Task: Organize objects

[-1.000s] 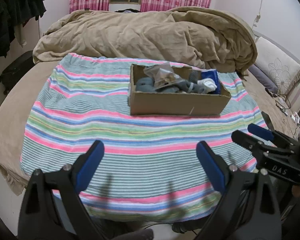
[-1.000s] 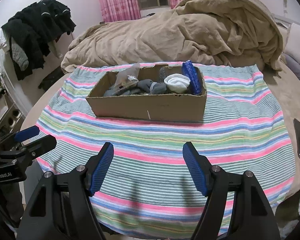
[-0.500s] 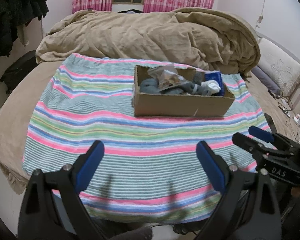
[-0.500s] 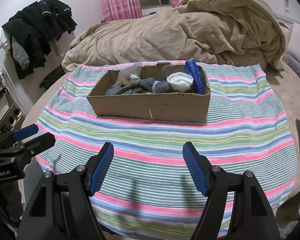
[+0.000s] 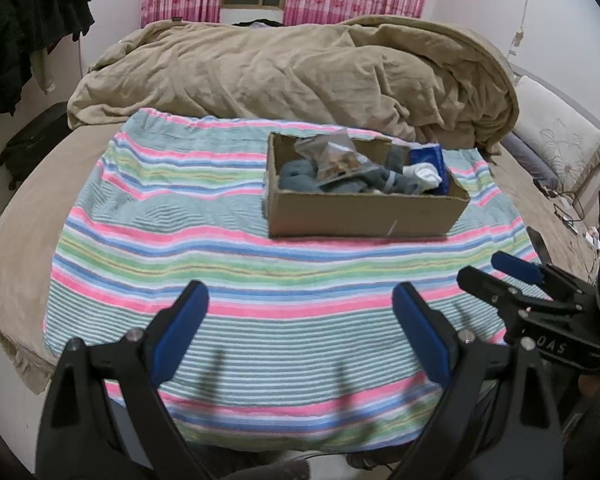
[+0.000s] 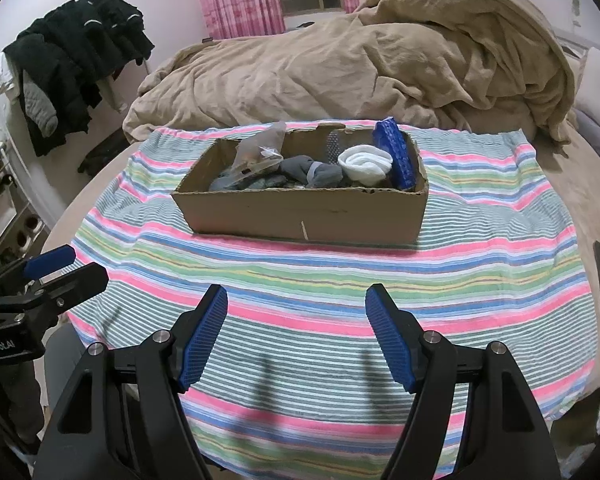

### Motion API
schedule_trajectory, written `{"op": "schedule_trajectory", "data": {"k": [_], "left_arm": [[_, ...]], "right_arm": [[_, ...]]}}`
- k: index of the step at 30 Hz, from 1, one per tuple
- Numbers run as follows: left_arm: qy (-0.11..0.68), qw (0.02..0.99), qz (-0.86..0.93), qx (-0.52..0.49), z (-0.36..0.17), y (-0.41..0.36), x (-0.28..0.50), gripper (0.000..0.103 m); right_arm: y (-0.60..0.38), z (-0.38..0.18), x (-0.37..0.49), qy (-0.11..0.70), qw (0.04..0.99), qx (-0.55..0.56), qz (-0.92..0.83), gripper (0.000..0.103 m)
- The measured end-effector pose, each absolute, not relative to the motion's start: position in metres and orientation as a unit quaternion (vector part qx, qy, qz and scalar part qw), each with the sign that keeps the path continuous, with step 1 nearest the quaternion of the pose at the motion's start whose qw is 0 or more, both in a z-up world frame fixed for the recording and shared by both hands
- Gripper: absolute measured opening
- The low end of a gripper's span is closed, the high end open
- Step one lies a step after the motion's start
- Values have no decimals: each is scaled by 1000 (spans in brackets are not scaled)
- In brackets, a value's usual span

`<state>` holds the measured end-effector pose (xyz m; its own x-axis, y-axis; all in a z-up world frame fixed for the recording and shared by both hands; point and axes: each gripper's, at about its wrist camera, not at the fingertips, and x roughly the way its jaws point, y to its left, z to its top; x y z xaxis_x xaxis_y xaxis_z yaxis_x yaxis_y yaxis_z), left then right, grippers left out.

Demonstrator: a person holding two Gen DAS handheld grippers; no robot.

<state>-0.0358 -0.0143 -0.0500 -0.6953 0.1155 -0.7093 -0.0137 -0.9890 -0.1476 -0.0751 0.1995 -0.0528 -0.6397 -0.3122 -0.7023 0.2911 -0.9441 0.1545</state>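
**Fingers spread wide on both grippers, nothing held**

Both tools hang over the near edge of the striped blanket [image 6: 300, 280], well short of the cardboard box [image 6: 304, 216]. Left gripper [image 5: 300, 320]: blue pads far apart, nothing between them. Right gripper [image 6: 296, 324]: same, jaws gaping and holding nothing.

Box sits mid-blanket, in front of the heaped tan duvet [image 5: 300, 76]. Inside it: a clear plastic bag [image 5: 332, 156] toward its left end, grey socks [image 6: 312, 170] in the middle, a rolled white sock [image 6: 366, 162], and a blue packet [image 6: 394, 156] standing against the right wall. No loose items visible on the stripes around the box.

Change over the last second: slight. In the left view the box has drifted a little rightward and farther off; in the right view it sits marginally nearer and higher. Contents unchanged, jaws unchanged. Reads as small camera drift, not handling.

Judgement: everything lies gathered in the box, which fits either objects packed away or a box waiting to be unpacked
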Motion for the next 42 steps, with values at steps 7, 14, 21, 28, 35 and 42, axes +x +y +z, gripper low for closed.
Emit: {"op": "schedule_trajectory", "data": {"k": [7,14,21,28,35,42], "left_arm": [[-68,33,919,-388,-49,-18,-39,94],[-69,34,918,-389,-48,-19,-40,94],[-71,26,917,-391,-48,-21,-40,94],[-70,26,917,-392,-48,-22,-40,94],[-67,25,916,-394,-48,-19,-41,94],[-66,25,915,-396,-49,-16,-42,94]], "right_arm": [[200,-50,-78,-10,165,389,-906,75],[199,-50,-80,-7,166,392,-905,75],[203,-48,-81,-6,162,391,-906,75],[206,-48,-82,-10,160,393,-906,75],[207,-49,-82,-12,160,393,-905,75],[208,-51,-83,-13,161,393,-905,75]]}}
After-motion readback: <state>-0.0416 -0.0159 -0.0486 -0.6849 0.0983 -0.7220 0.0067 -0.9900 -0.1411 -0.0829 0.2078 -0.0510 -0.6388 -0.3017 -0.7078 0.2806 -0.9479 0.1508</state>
